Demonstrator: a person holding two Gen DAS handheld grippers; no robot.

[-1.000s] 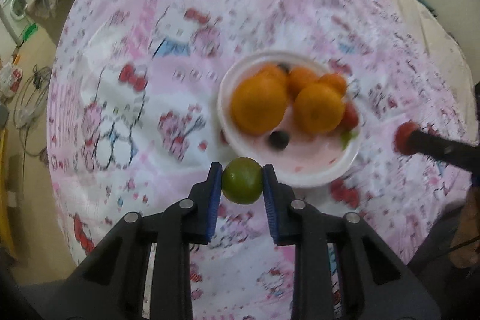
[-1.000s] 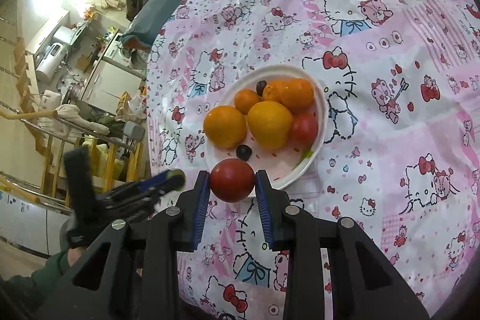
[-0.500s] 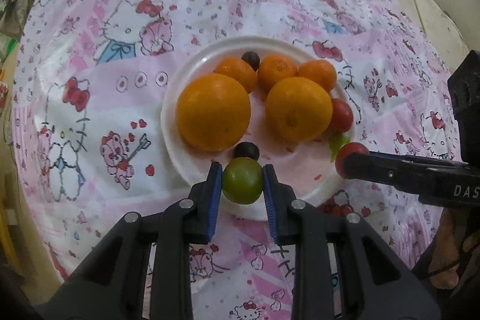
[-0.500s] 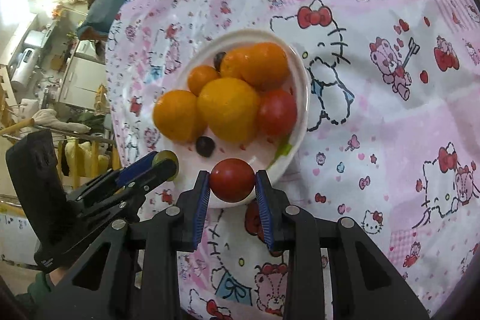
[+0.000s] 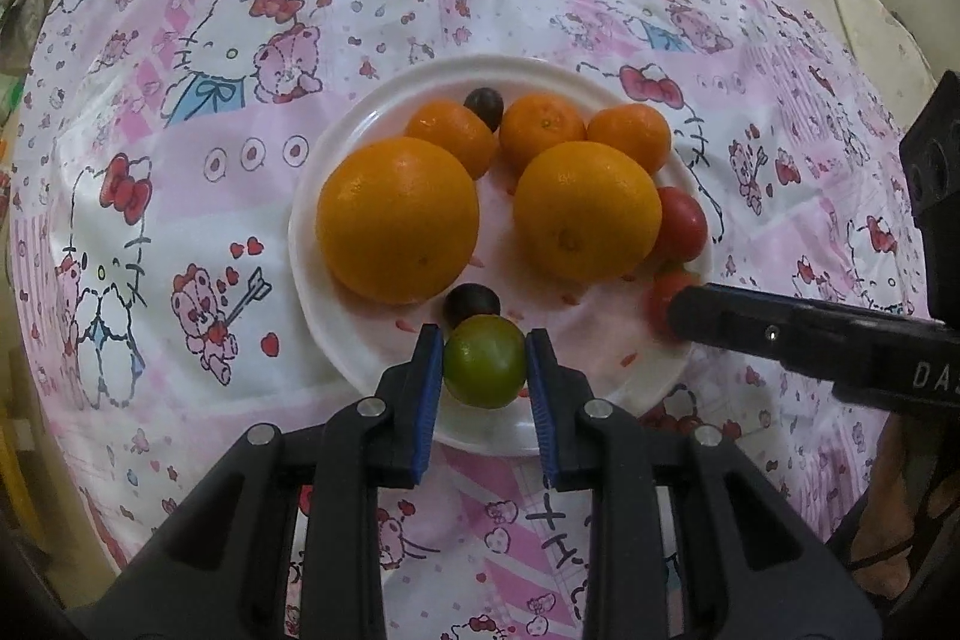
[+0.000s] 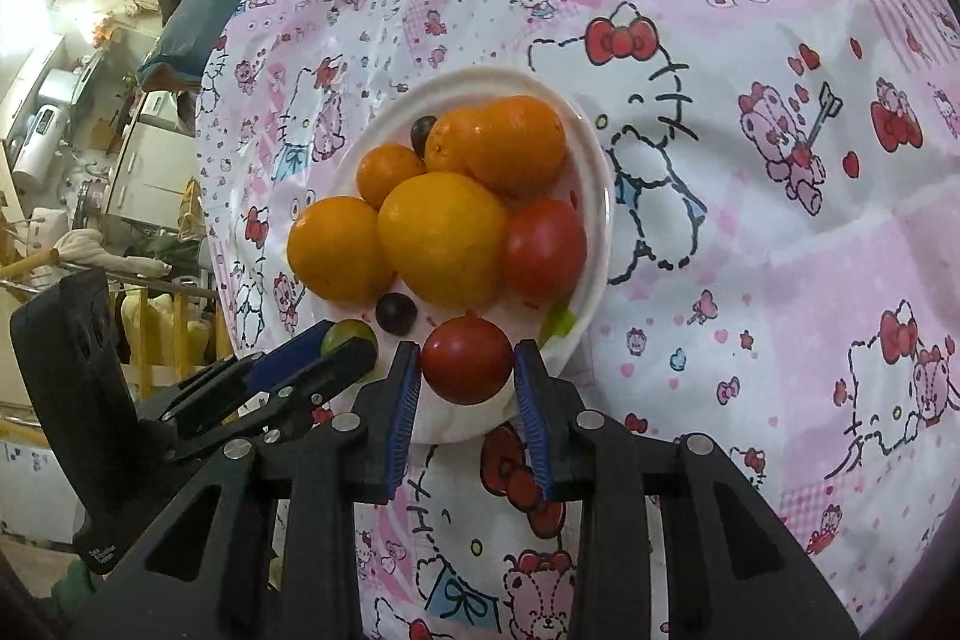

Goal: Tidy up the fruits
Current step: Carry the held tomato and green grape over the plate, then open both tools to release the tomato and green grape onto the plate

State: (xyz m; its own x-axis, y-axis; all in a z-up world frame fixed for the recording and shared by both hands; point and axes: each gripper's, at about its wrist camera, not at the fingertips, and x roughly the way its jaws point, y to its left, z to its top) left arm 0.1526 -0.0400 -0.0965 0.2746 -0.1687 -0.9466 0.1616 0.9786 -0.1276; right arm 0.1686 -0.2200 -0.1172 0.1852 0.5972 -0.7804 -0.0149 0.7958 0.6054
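A white plate (image 5: 336, 196) holds two big oranges (image 5: 397, 220), three small tangerines (image 5: 543, 131), a red tomato (image 5: 681, 226) and two dark grapes (image 5: 471, 301). My left gripper (image 5: 485, 370) is shut on a green fruit (image 5: 485, 368), held over the plate's near rim. My right gripper (image 6: 467, 359) is shut on a red tomato (image 6: 467, 359) over the plate's (image 6: 600, 184) near rim. The left gripper also shows in the right wrist view (image 6: 345, 349), with the green fruit (image 6: 343, 334). The right gripper's finger shows in the left wrist view (image 5: 780, 334).
A pink cartoon-print cloth (image 5: 210, 69) covers the round table. A green leaf scrap (image 6: 558, 325) lies on the plate's edge. Beyond the table's left edge in the right wrist view stand appliances and clutter (image 6: 72, 147).
Both grippers have moved in toward the plate with their fruits and now hang over its near rim. The fruits on the plate have not moved.
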